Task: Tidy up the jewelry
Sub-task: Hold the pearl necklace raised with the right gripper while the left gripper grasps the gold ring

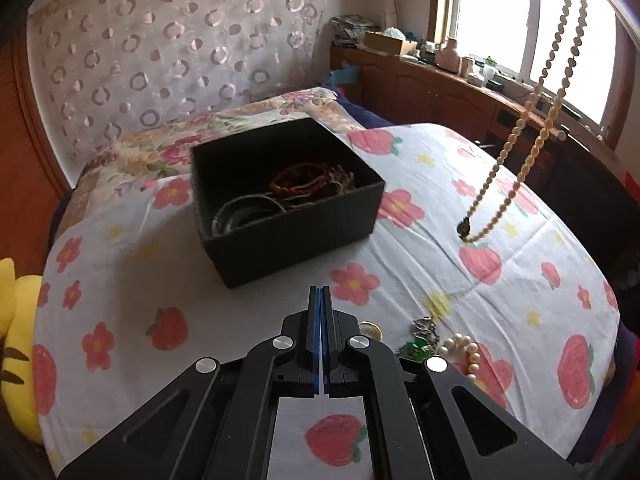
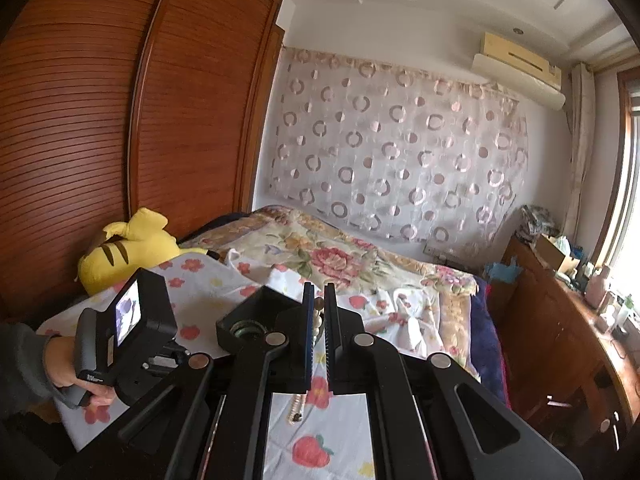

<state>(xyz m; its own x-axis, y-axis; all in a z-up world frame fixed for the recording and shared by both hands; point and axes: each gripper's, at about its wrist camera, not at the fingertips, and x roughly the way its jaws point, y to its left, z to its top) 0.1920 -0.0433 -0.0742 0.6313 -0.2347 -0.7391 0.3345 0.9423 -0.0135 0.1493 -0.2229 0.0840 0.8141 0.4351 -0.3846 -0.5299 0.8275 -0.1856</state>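
A black open box sits on the bed and holds woven bracelets and metal bangles. Just in front of the box, my left gripper is shut with nothing between its fingers. To its right lie a green piece, a pearl string and a gold ring. A long cream bead necklace hangs from the upper right, its dark pendant just above the sheet. In the right wrist view my right gripper is shut on this necklace, above the box.
The bed carries a white sheet printed with strawberries and flowers, and a floral quilt behind it. A yellow plush toy lies at the left edge by the wooden wardrobe. A cluttered wooden cabinet runs under the window.
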